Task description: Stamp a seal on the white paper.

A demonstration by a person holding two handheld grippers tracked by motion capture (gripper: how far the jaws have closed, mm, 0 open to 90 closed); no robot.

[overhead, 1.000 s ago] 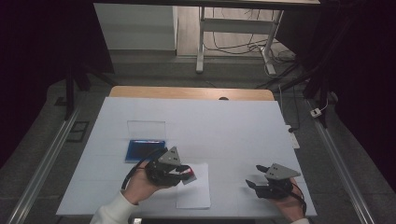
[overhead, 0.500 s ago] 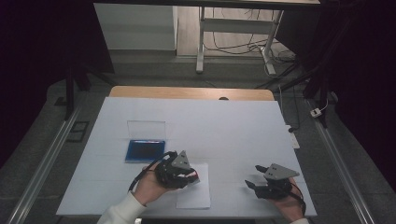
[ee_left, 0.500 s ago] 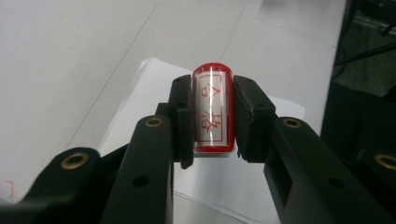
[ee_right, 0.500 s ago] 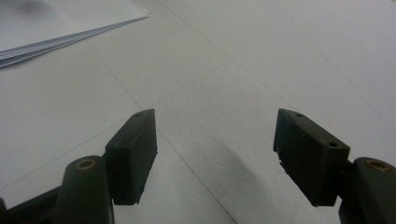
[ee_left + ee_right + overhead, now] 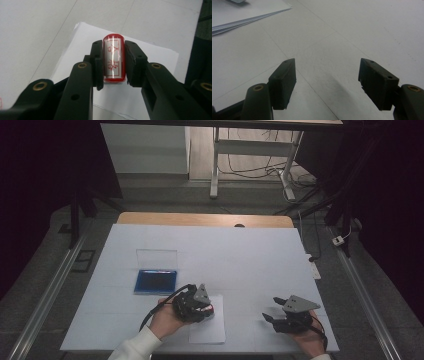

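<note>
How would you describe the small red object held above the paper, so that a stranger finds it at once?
On the white table, near its front edge, lies a stack of paper. Above it, the left tool clamps a red stamp: its face bears red characters, unlike the flat blue ink pad case farther back.

Red stamp [image 5: 113, 58] with red characters, white paper [image 5: 140, 52], blue ink pad [image 5: 155, 281]
</note>
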